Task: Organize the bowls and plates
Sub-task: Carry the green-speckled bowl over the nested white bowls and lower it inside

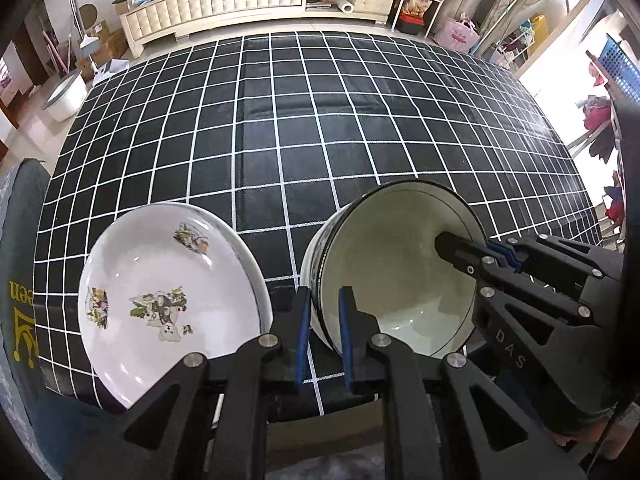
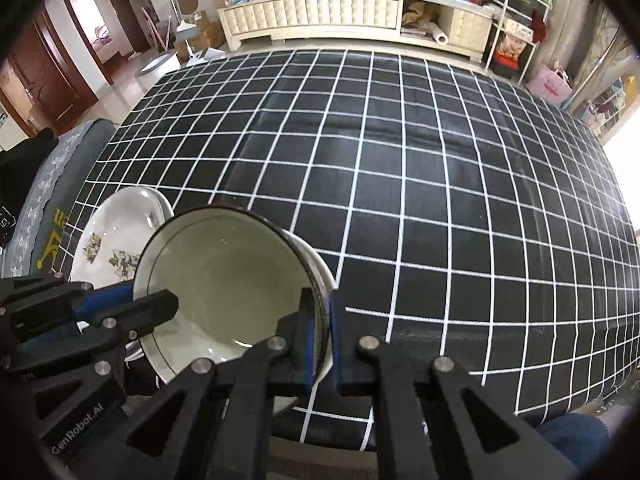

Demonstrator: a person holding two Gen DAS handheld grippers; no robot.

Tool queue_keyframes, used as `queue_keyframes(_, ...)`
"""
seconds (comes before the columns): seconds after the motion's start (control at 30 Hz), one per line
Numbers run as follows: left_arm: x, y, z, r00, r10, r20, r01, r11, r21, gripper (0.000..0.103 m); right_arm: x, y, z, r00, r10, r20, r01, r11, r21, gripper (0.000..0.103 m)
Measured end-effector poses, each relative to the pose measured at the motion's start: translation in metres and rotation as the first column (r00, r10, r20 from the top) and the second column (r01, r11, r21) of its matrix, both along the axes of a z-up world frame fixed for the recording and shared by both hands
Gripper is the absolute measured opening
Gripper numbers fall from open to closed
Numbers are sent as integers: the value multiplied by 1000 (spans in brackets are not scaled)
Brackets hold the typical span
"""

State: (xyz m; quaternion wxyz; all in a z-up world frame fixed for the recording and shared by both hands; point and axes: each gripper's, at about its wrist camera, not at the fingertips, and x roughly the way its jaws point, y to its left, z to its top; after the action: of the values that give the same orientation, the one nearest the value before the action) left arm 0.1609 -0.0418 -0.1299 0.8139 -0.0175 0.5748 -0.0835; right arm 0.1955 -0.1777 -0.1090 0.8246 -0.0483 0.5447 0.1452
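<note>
A white bowl (image 1: 400, 264) with a dark rim line and pale inside is held tilted, its opening toward the cameras, over the near edge of the table. My left gripper (image 1: 324, 332) is shut on the bowl's left rim, one finger inside and one outside. My right gripper (image 2: 321, 336) is shut on the opposite rim of the bowl (image 2: 228, 276). Each gripper shows in the other's view: the right gripper (image 1: 476, 256) and the left gripper (image 2: 138, 300). A stack of white plates (image 1: 160, 300) with flower prints lies left of the bowl, also visible as plates (image 2: 116, 232).
The table is covered by a black cloth with a white grid (image 1: 320, 128). A grey seat with yellow print (image 1: 20, 300) stands at the left edge. A cream cabinet (image 2: 320, 16) and cluttered shelves line the far wall. A person's knee (image 2: 572, 436) is at the near right.
</note>
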Motion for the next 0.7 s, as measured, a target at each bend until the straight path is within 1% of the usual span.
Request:
queue_keyframes(0.13,-1,0,-2,1000,-1,-3,1,1000,4,12,2,2,1,1000,5,2,-5,1000,-6,10)
queue_keyframes(0.2,6,0,-2,1000,-2,-4,2,1000,3,12,0,5,1,1000,15,7,-15,999,-29,9)
queue_keyframes(0.37,6,-2,0,1000,-10,9,10,1000,15,12,1,9,-1,999,24,23,-22,997,-68,10)
queue_keyframes(0.47,5,-5,0,1000,-17,14,17,1000,20,12,0,11,0,998,47,33,-44,995,-90,10)
queue_keyframes(0.53,3,-5,2,1000,-16,20,15,1000,11,12,0,10,0,998,46,32,-43,995,-85,10)
queue_keyframes(0.6,3,-5,3,999,-16,29,16,1000,9,12,2,5,2,999,30,21,-29,998,-53,11)
queue_keyframes(0.63,2,-4,5,999,-17,38,17,1000,4,14,3,3,3,1000,22,19,-21,999,-38,12)
queue_keyframes(0.7,0,-3,9,998,-24,53,24,1000,-4,22,2,-2,8,1000,1,28,0,1000,-13,25)
